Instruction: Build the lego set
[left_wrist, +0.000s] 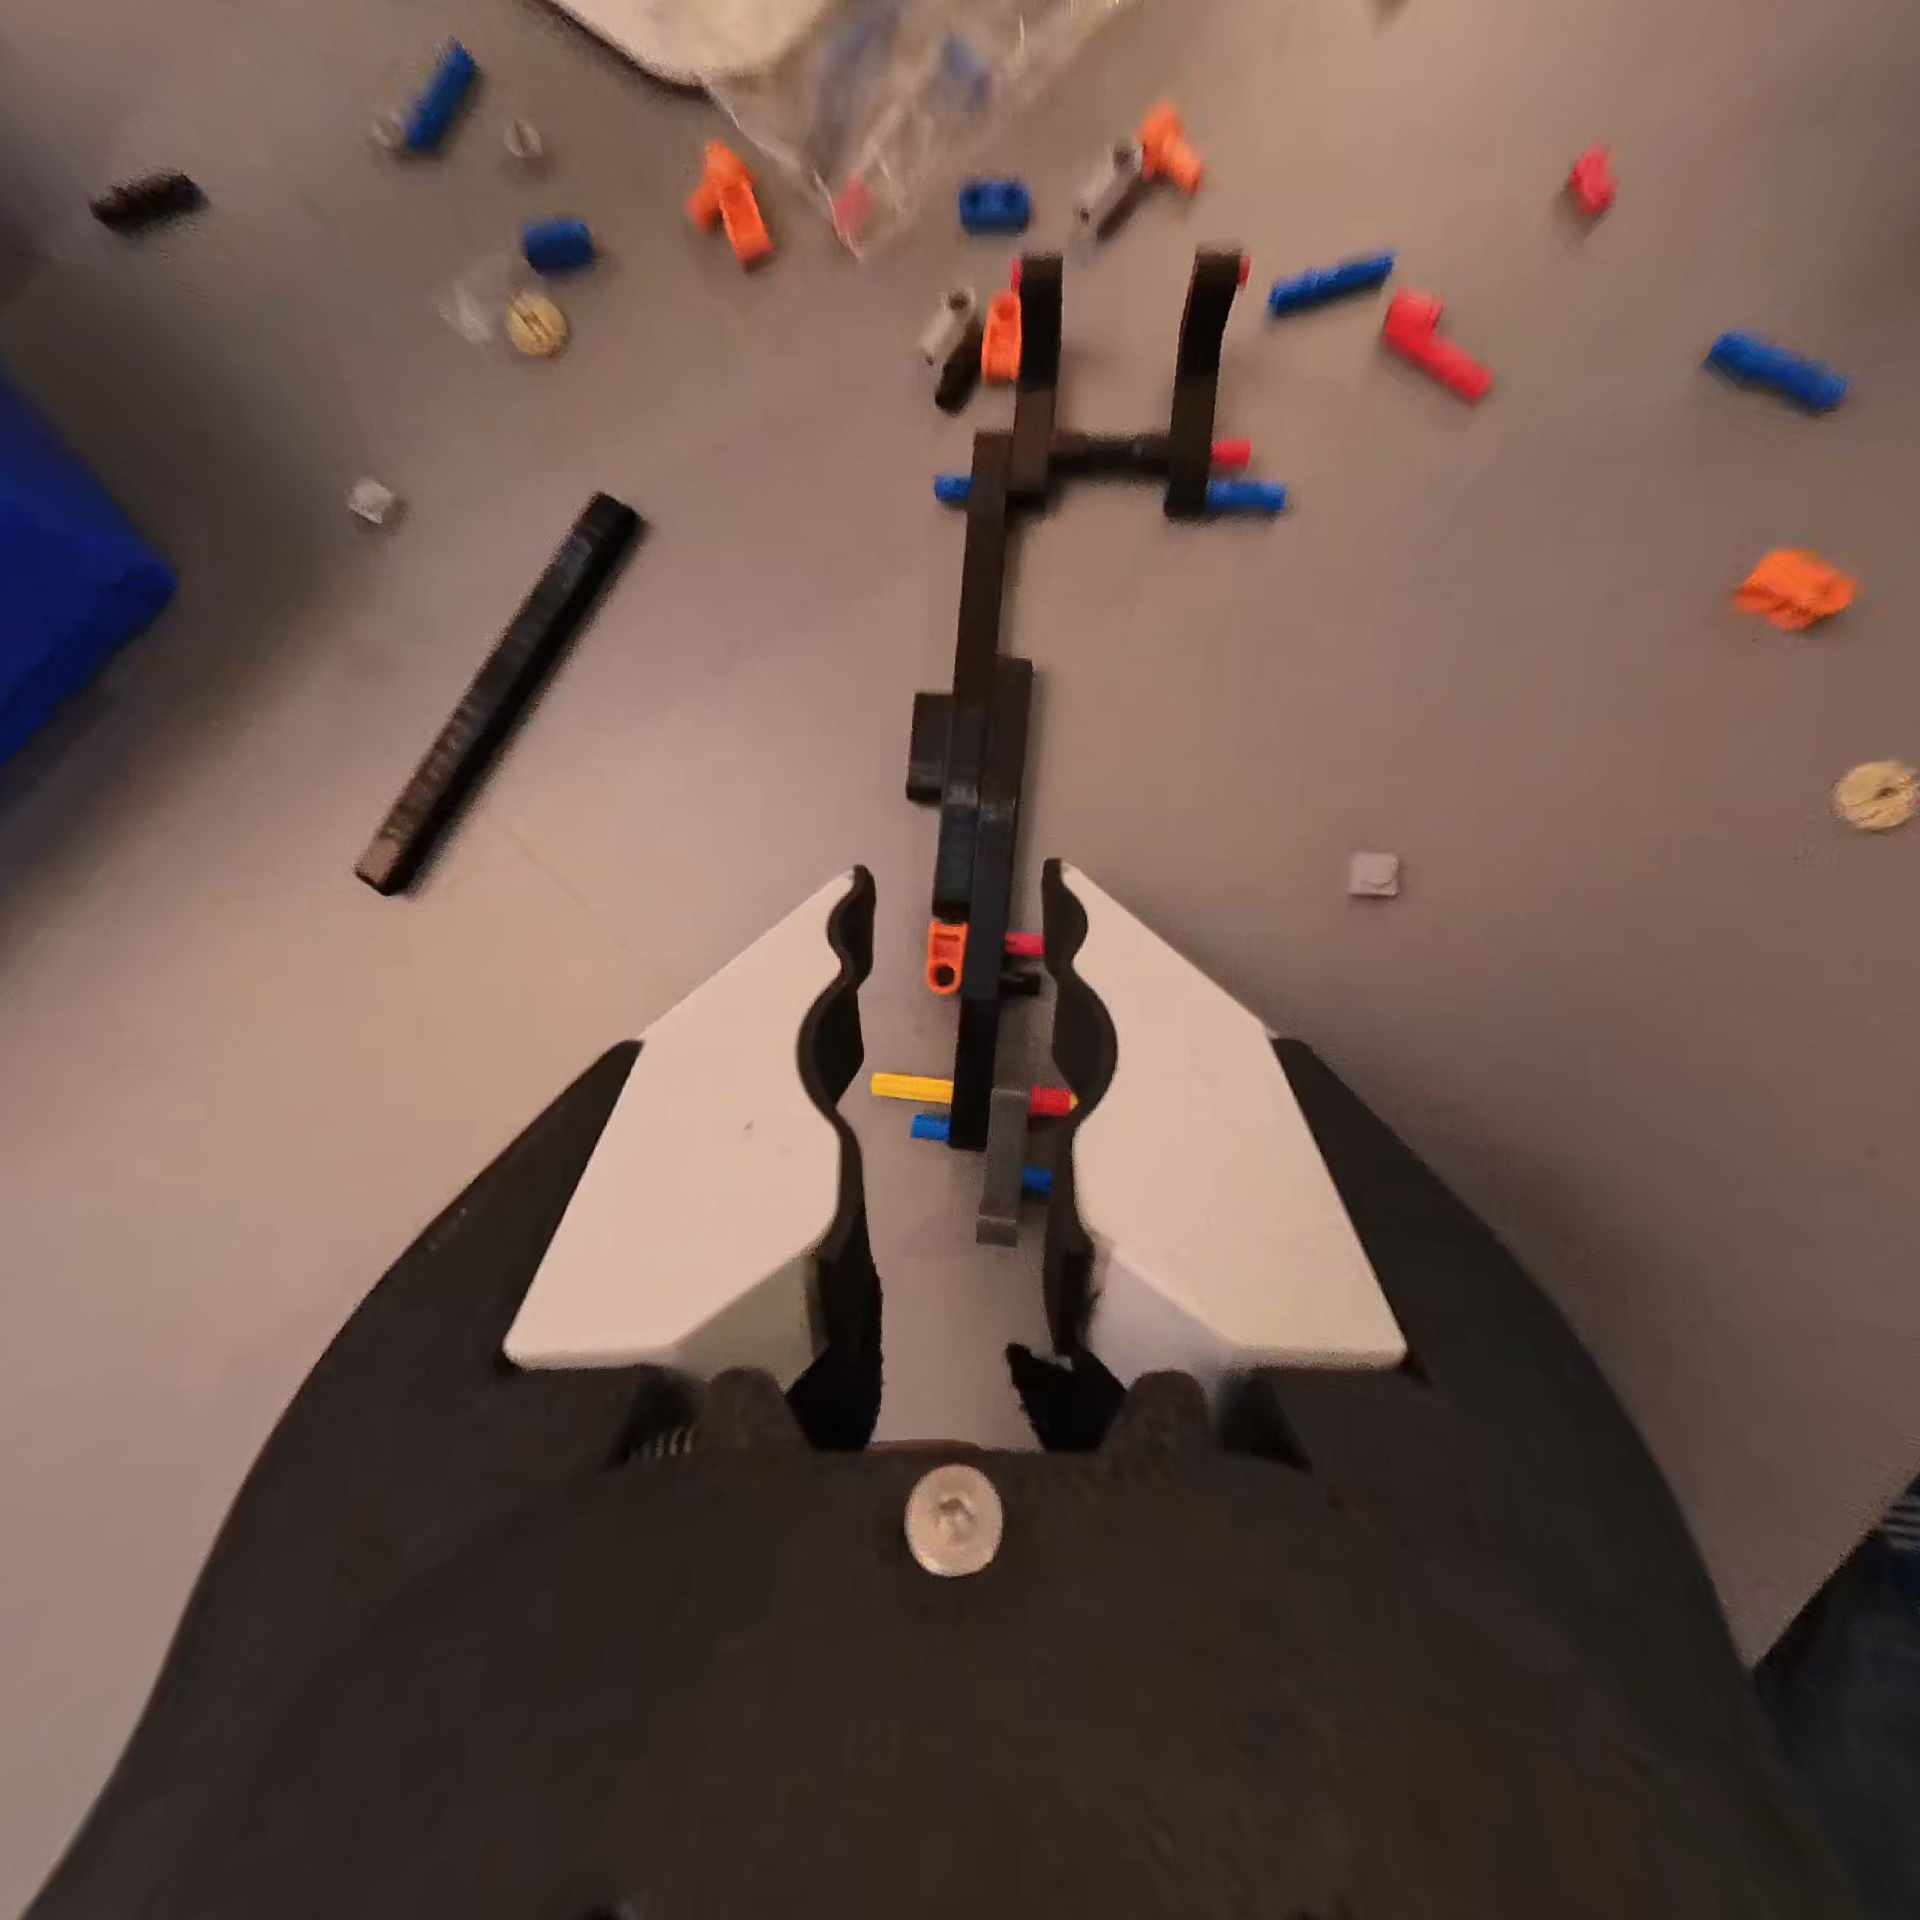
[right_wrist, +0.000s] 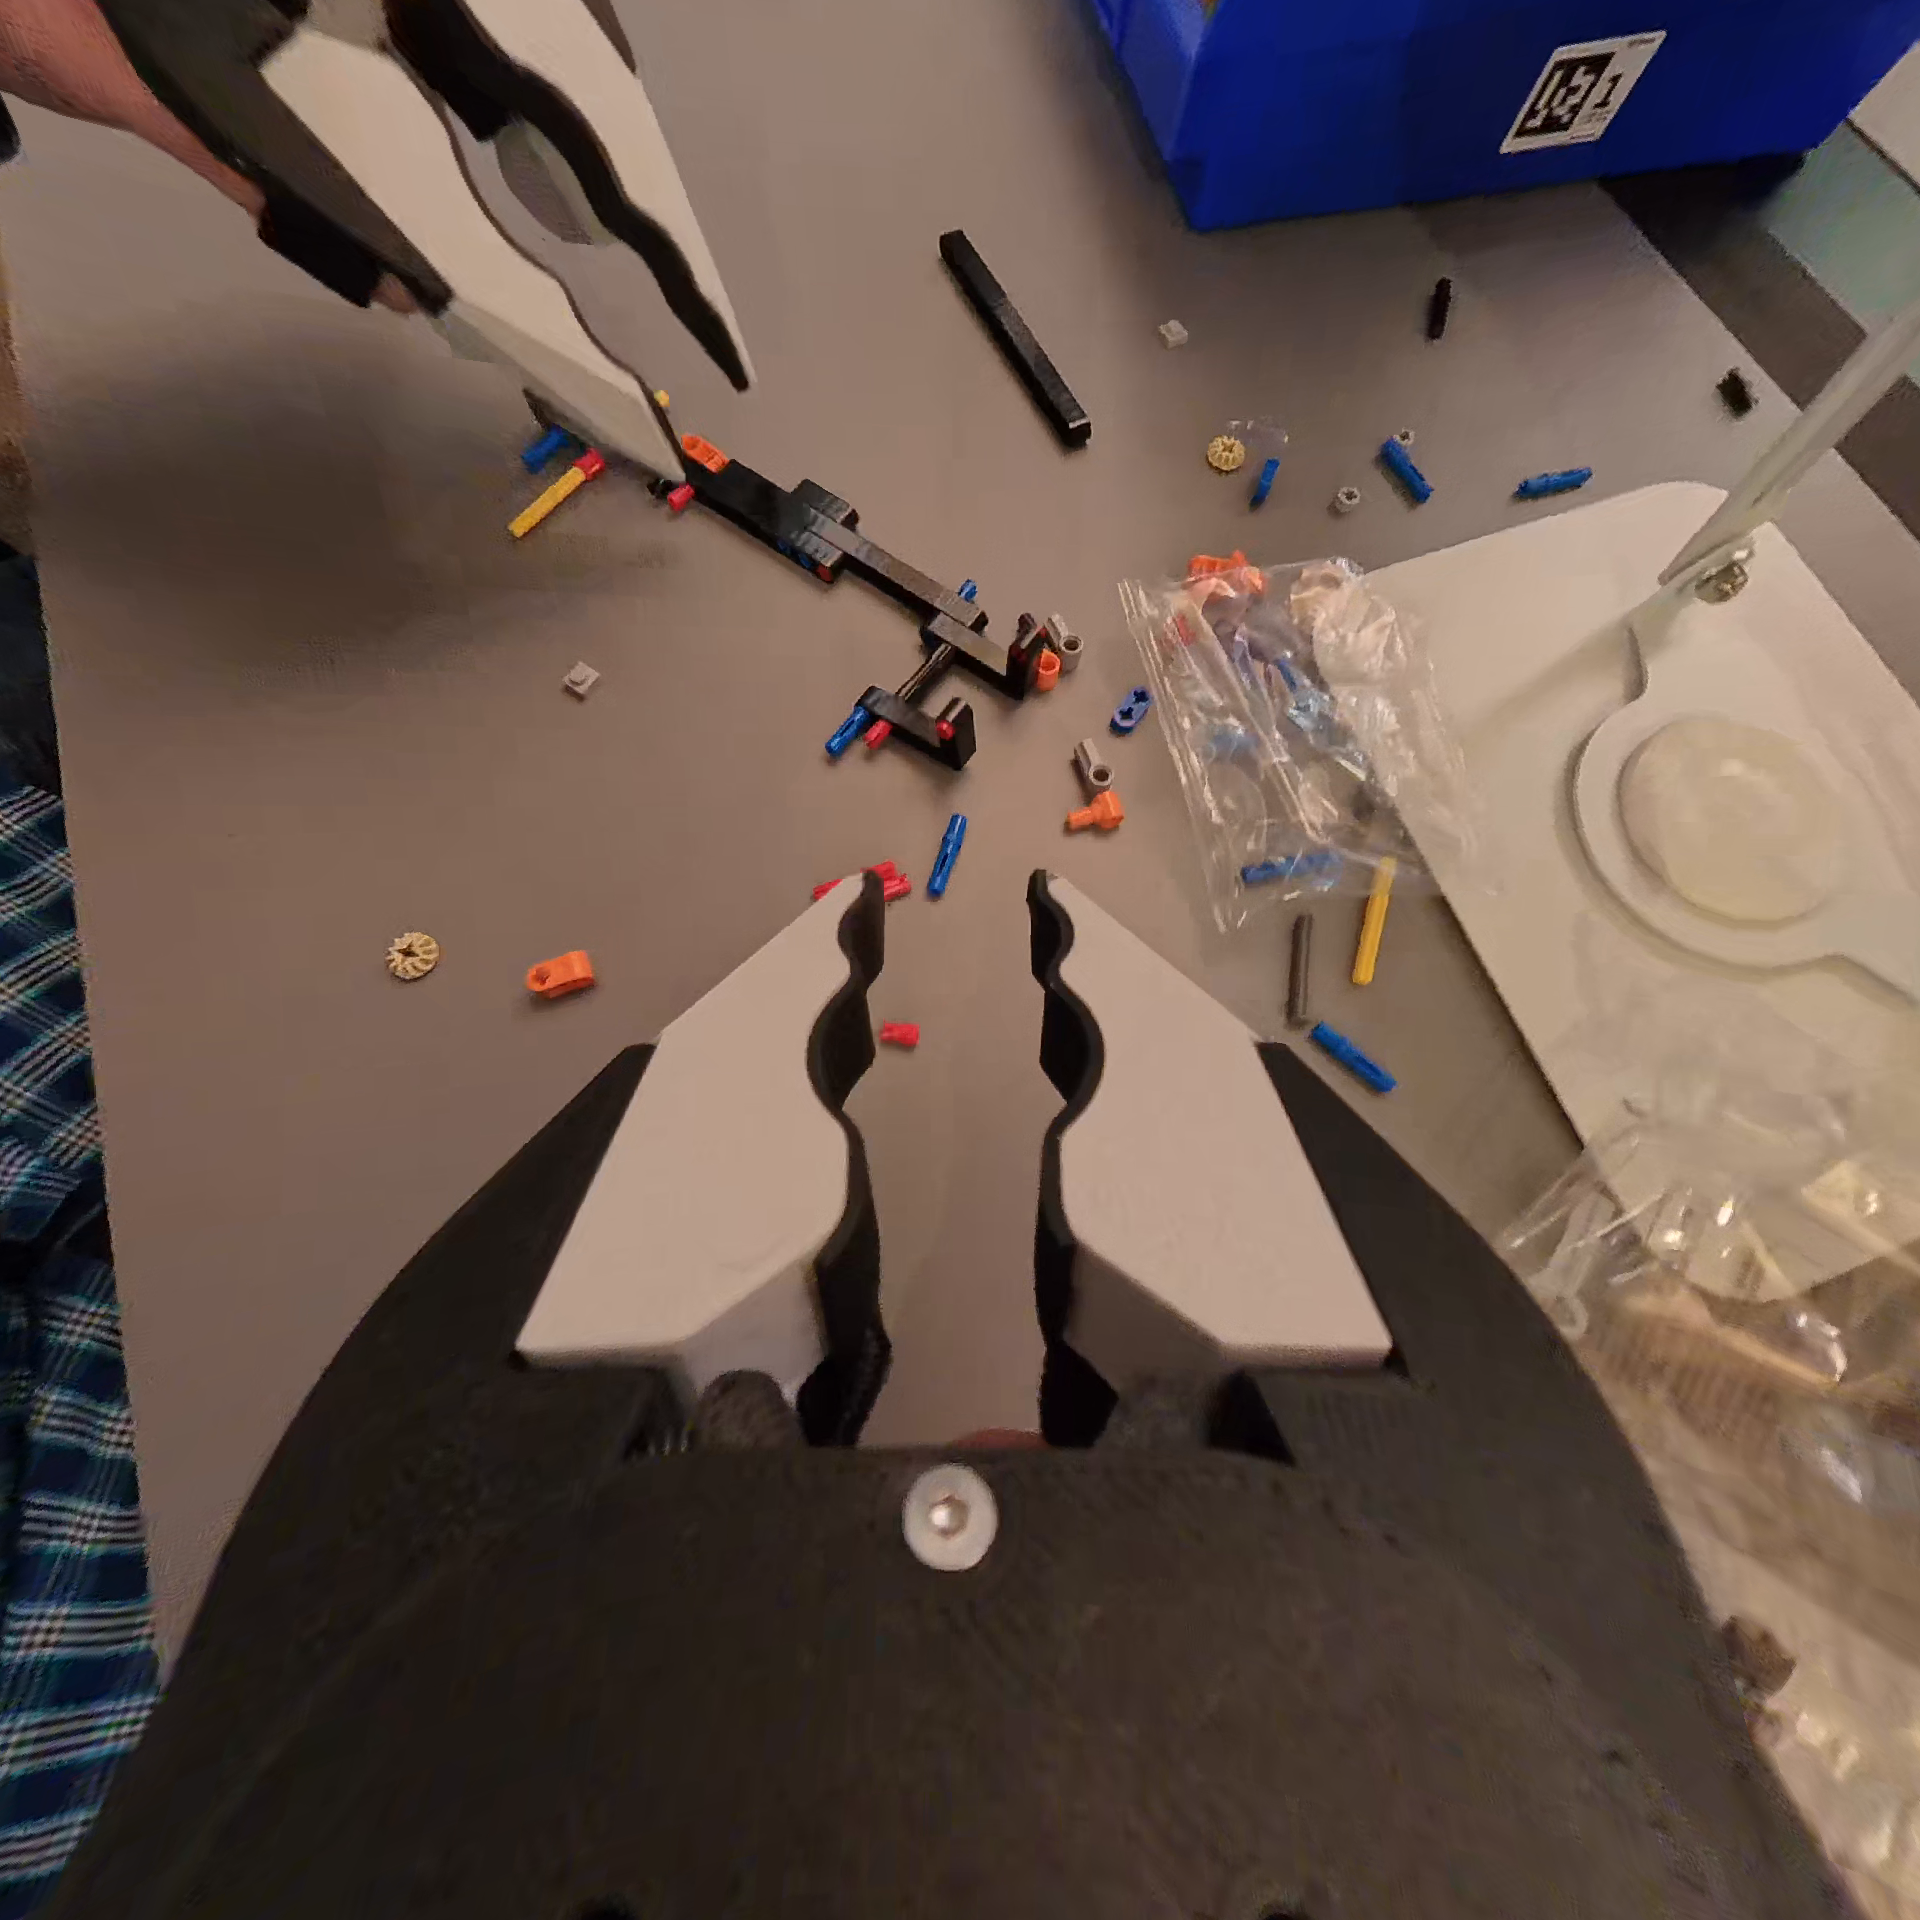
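Your left gripper (left_wrist: 958, 883) straddles the near end of the black build (left_wrist: 982, 727) lying on the table (left_wrist: 260, 1039) (fingers parted, nothing gripped), while your right gripper (right_wrist: 956, 883) hovers released over loose pins (right_wrist: 945, 854).

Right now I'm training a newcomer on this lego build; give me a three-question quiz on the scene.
1. True or false: the left gripper straddles the black assembly.
2. What does the right gripper hold?
3. The loose long black beam lies nearest: A) blue box B) parts bag C) tan gear

Key: 1 true; 2 nothing, open; 3 A
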